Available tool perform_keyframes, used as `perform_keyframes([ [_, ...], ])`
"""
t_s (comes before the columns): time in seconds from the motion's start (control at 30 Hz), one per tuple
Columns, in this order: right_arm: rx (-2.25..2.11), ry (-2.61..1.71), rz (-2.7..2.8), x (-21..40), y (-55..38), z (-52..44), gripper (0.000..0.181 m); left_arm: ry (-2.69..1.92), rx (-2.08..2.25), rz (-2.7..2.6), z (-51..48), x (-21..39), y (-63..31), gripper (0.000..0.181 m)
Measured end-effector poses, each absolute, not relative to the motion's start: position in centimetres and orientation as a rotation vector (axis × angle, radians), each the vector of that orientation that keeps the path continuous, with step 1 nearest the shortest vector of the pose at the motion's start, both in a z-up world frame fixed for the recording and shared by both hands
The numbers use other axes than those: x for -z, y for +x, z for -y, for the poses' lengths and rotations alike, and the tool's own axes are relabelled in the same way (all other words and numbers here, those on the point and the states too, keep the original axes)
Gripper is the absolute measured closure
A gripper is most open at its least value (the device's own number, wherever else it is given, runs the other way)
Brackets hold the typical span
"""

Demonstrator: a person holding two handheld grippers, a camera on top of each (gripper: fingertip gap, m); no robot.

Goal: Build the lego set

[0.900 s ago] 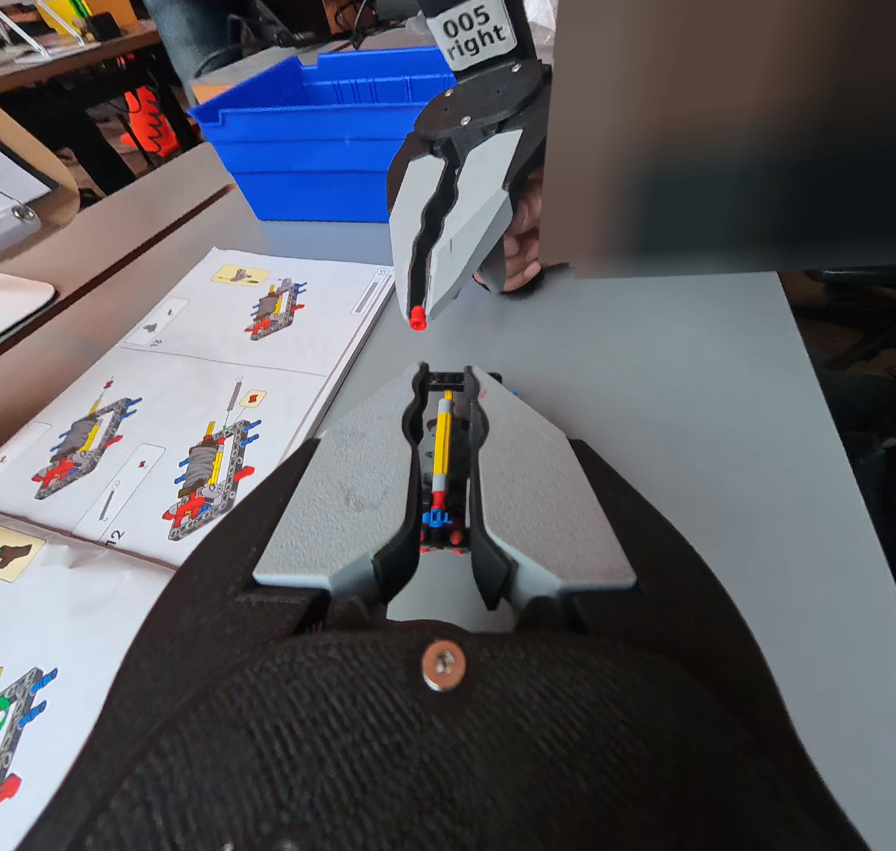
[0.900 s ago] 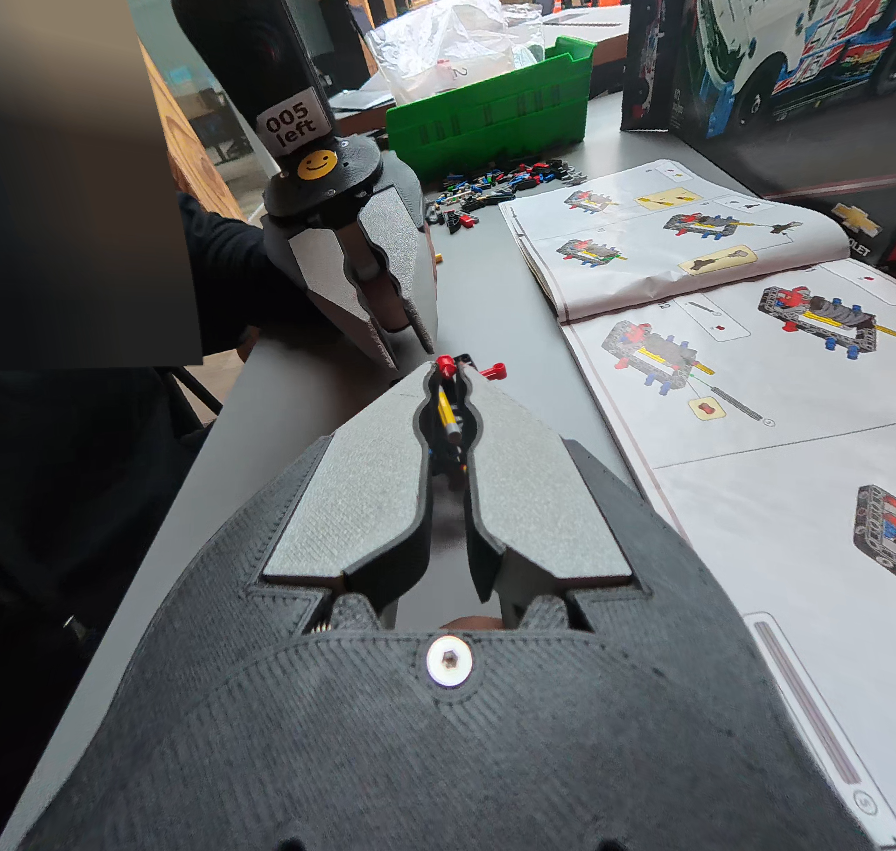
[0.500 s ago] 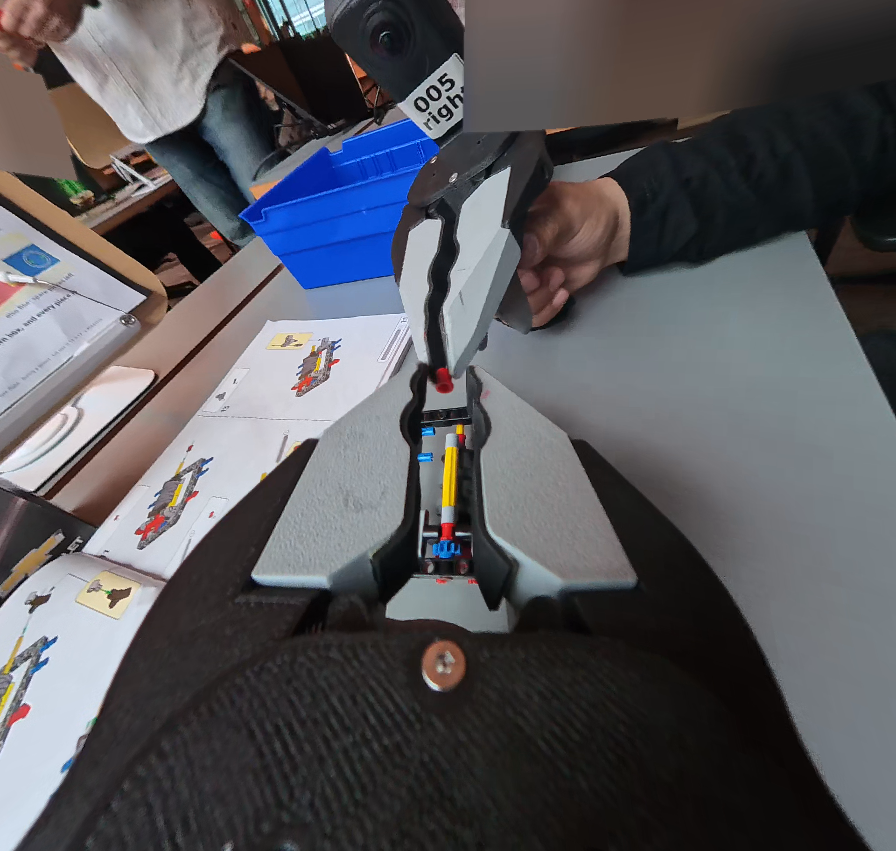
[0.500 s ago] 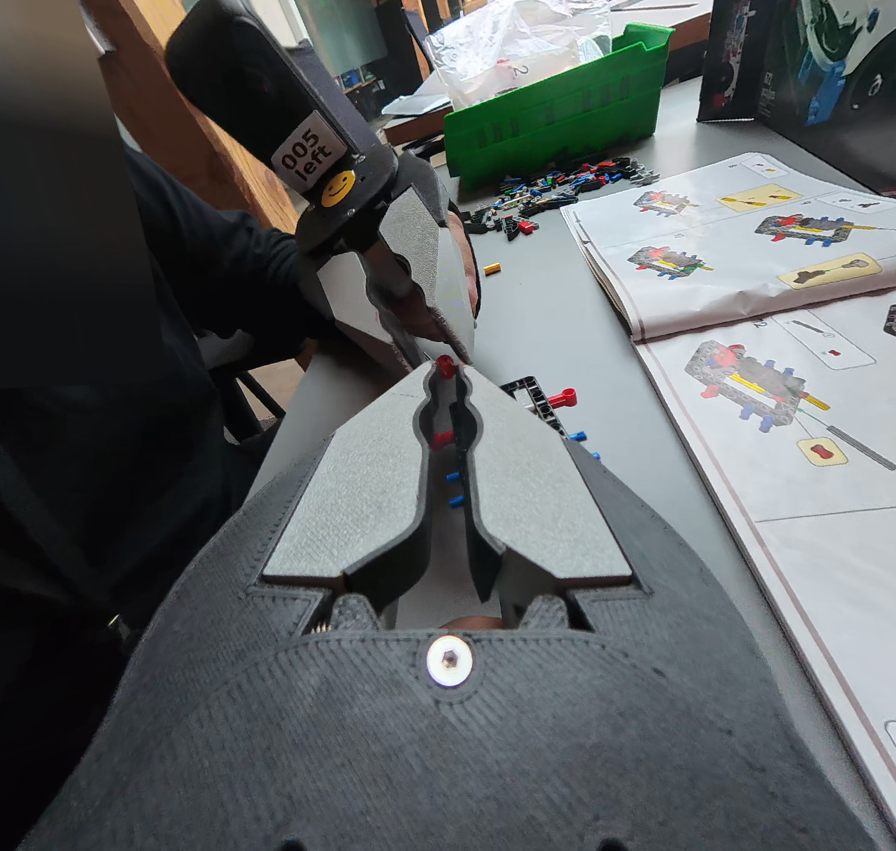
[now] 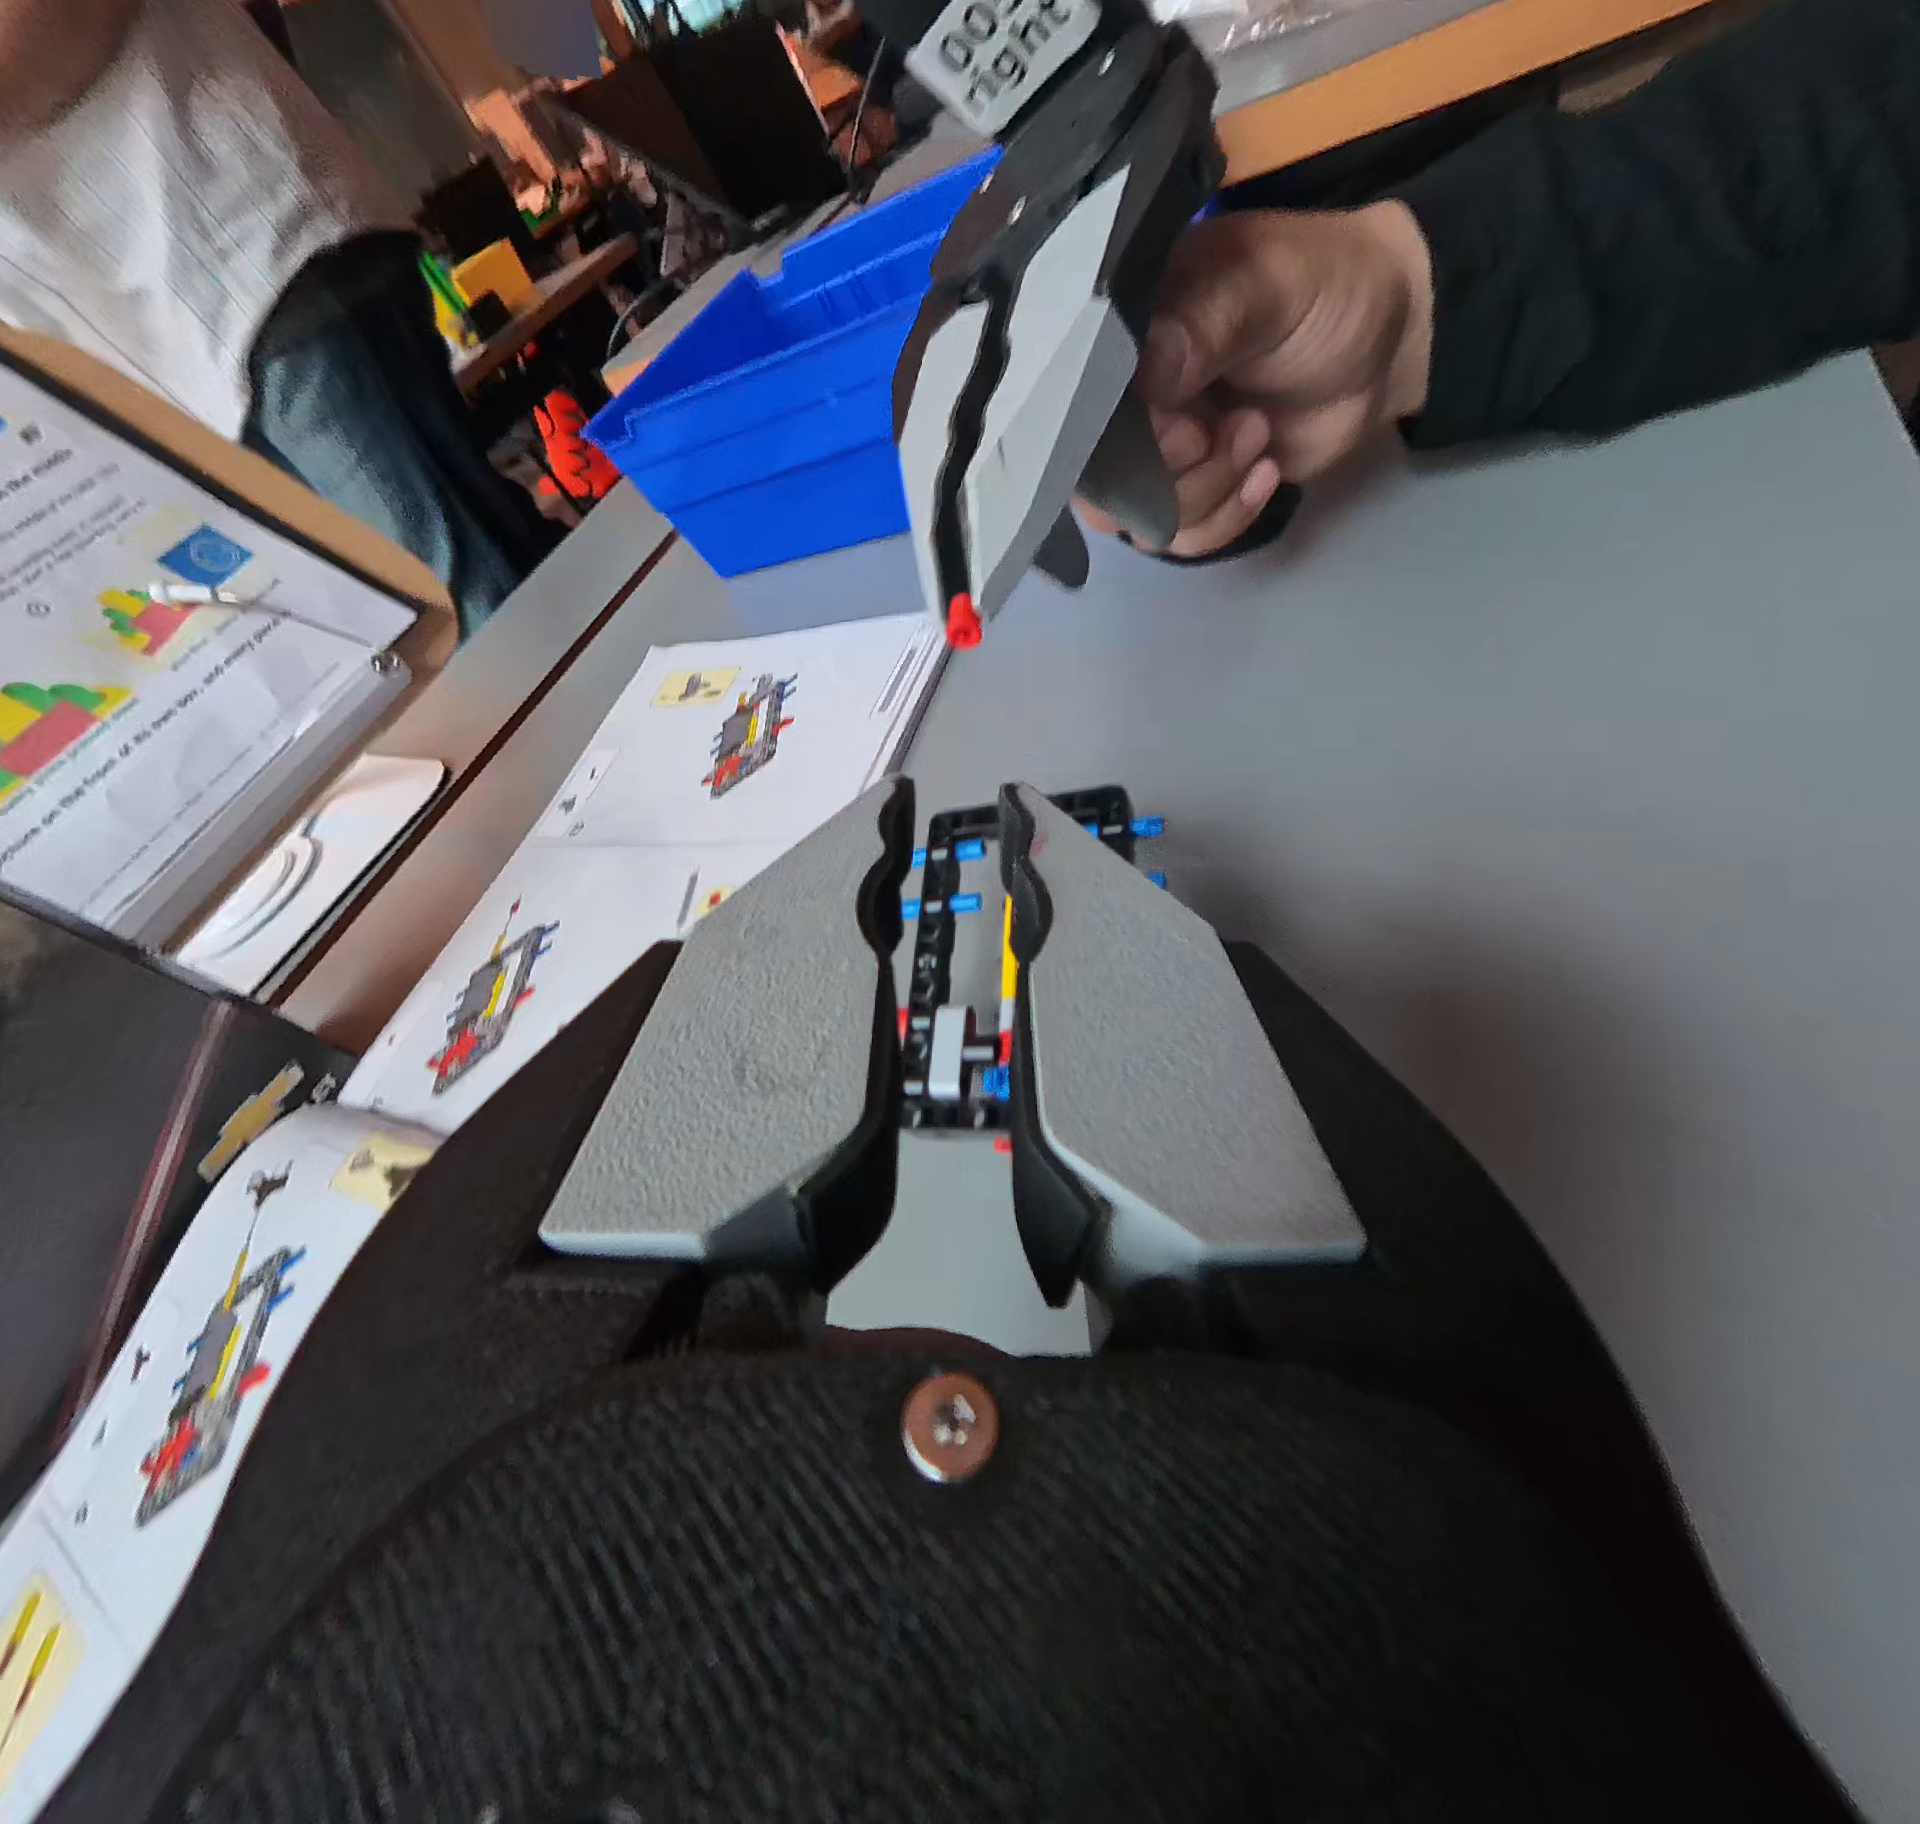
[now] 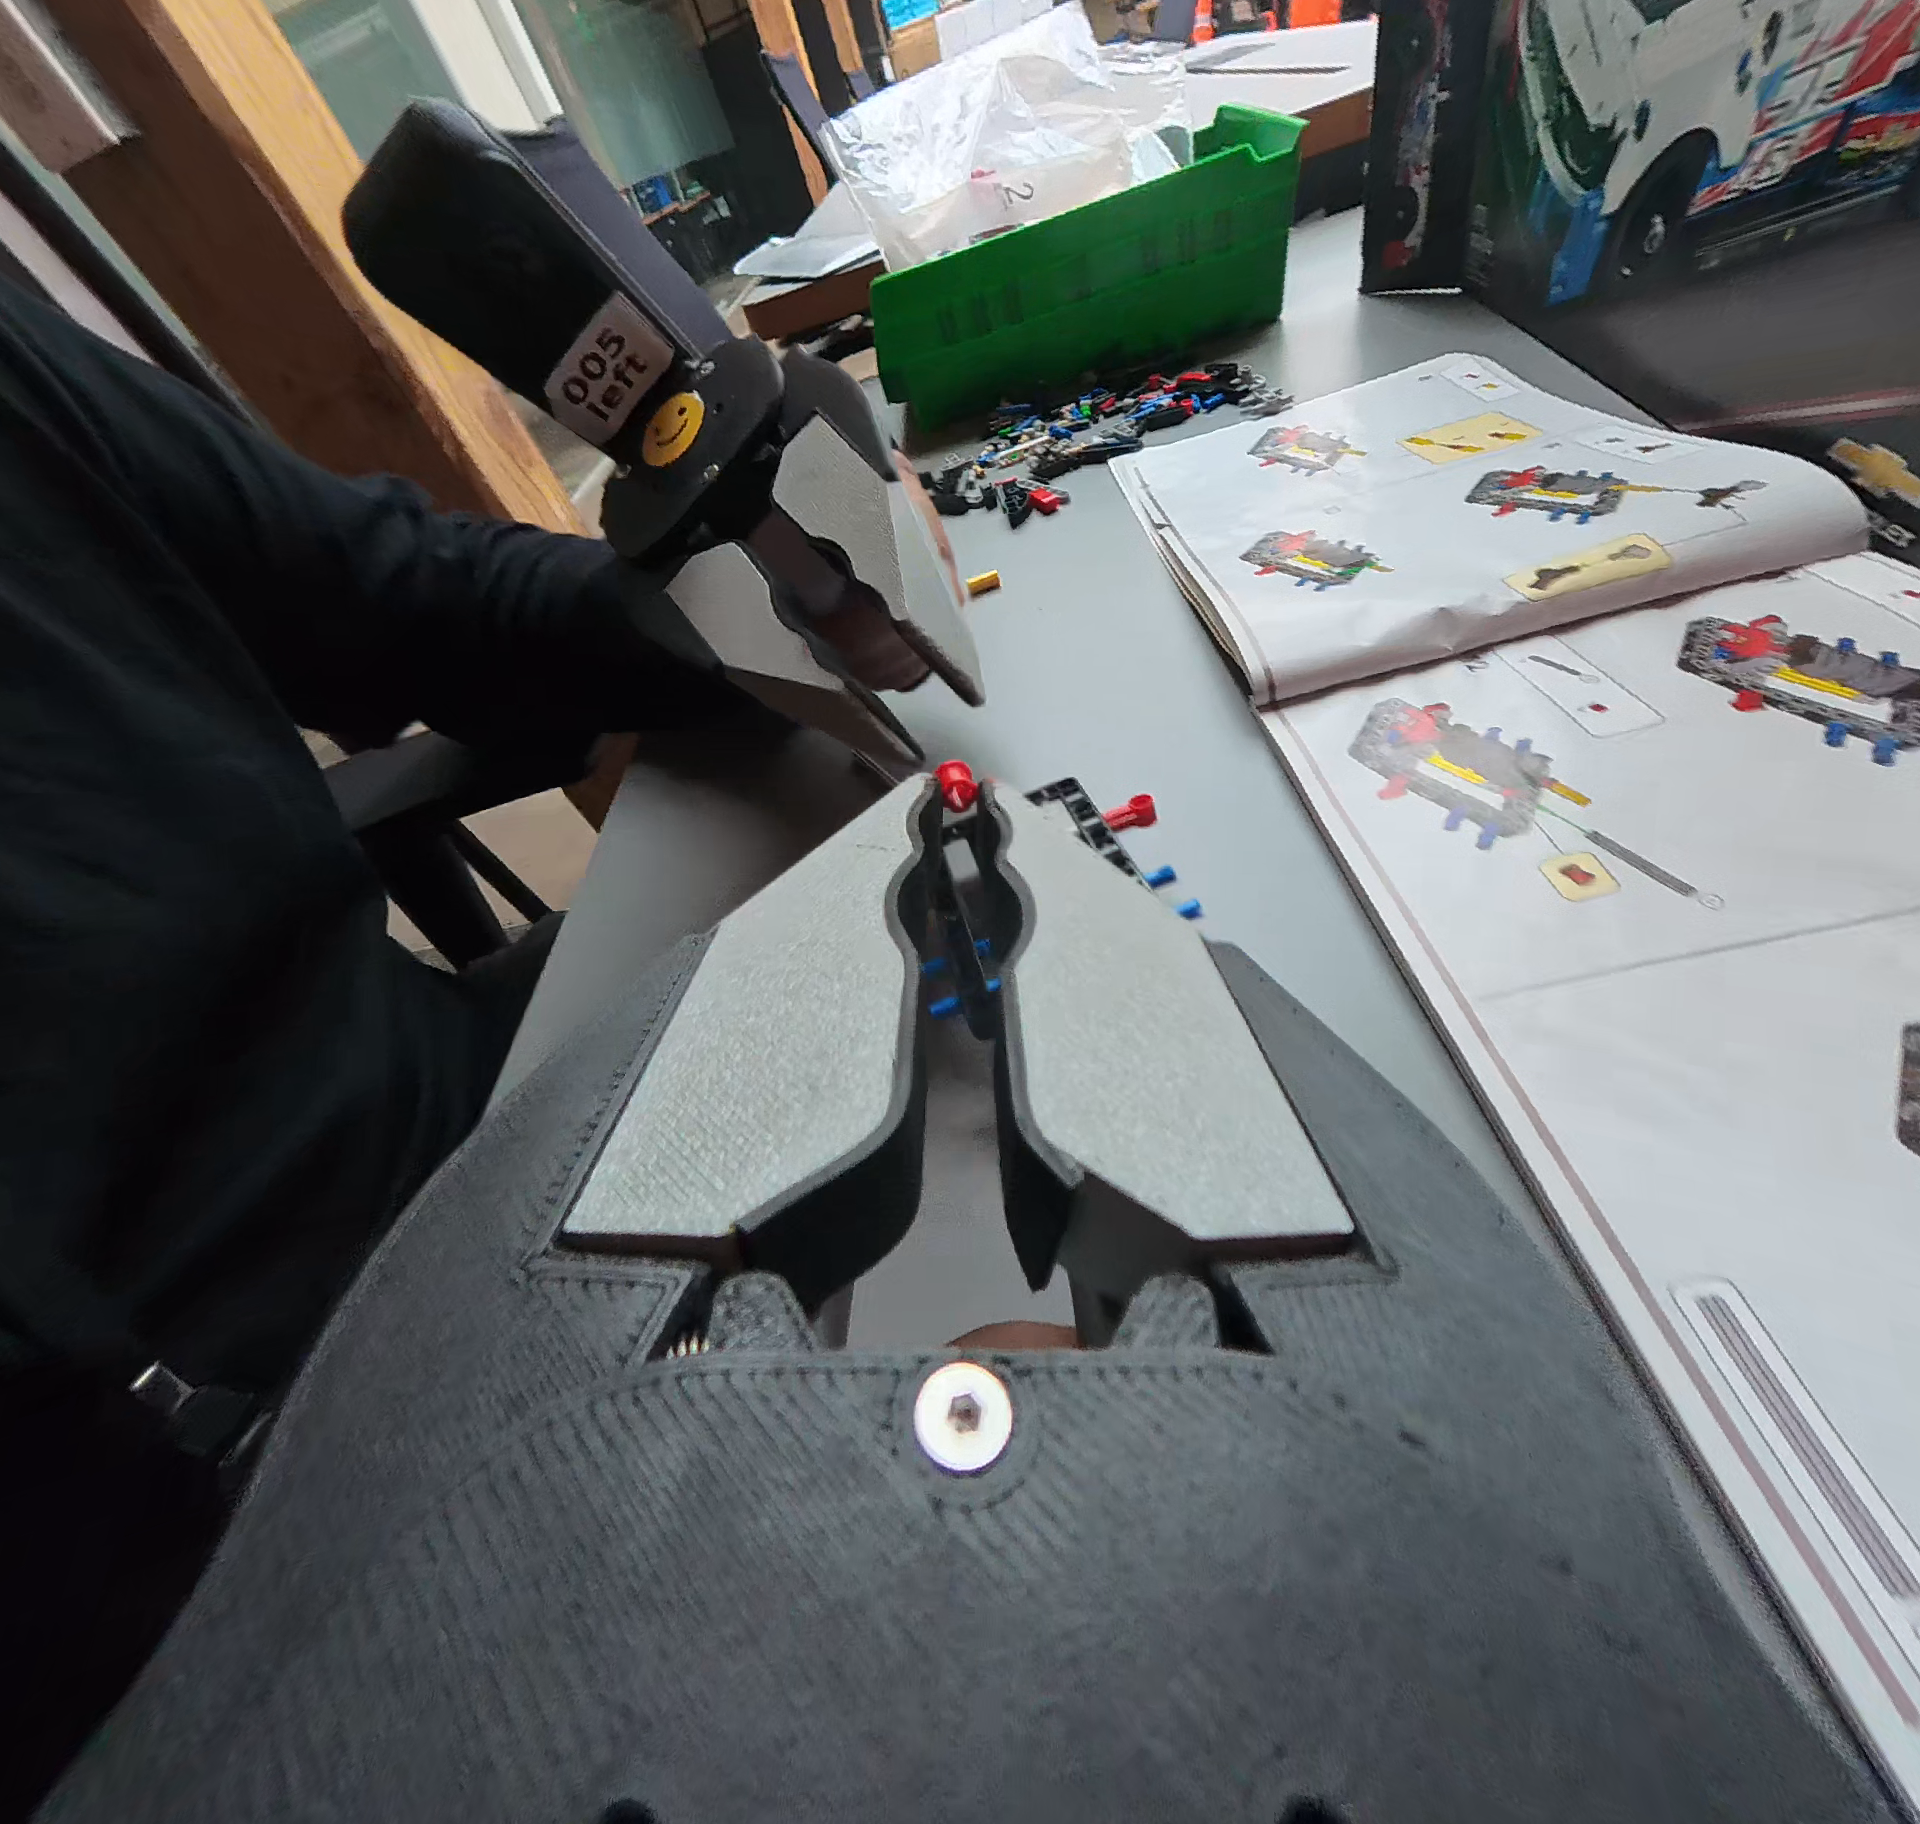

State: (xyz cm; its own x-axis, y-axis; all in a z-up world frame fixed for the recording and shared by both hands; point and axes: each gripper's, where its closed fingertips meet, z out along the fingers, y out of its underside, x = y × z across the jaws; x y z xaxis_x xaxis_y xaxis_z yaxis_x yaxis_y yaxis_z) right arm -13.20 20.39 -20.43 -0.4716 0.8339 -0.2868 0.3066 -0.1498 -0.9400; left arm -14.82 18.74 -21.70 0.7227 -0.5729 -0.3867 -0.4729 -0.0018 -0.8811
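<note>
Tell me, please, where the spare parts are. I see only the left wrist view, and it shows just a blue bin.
Observer: A loose parts pile lies before a green bin.
Operator: Does the frame carry a red pin at its near end? My jaws hide it.
Observer: Yes, one red pin sticks out of the black frame.
Operator: Is any stray piece near my left gripper?
Observer: One small yellow piece lies alone on the table, beyond the left gripper.

Your right gripper [image 5: 961,621] hangs tip-down with jaws pinched together, while your left gripper [image 5: 951,808] sits low, jaws parted.
</note>
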Motion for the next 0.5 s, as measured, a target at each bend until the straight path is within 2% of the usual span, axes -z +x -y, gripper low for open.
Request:
perform_keyframes([
  [0.2,-1.346,-1.434,1.7,23.3,-10.9,-23.4,0.179,-1.775,0.159,-0.681,-17.5,24.0,-19.1,0.169],
  [0.4,-1.256,-1.514,1.71,24.4,-9.6,-23.6,0.178,-1.825,0.277,-0.421,-15.8,22.6,-22.8,0.167],
  [0.5,-1.262,-1.544,1.747,25.4,-9.4,-23.0,0.178,-2.017,0.417,-0.443,-13.8,24.6,-22.3,0.156],
])
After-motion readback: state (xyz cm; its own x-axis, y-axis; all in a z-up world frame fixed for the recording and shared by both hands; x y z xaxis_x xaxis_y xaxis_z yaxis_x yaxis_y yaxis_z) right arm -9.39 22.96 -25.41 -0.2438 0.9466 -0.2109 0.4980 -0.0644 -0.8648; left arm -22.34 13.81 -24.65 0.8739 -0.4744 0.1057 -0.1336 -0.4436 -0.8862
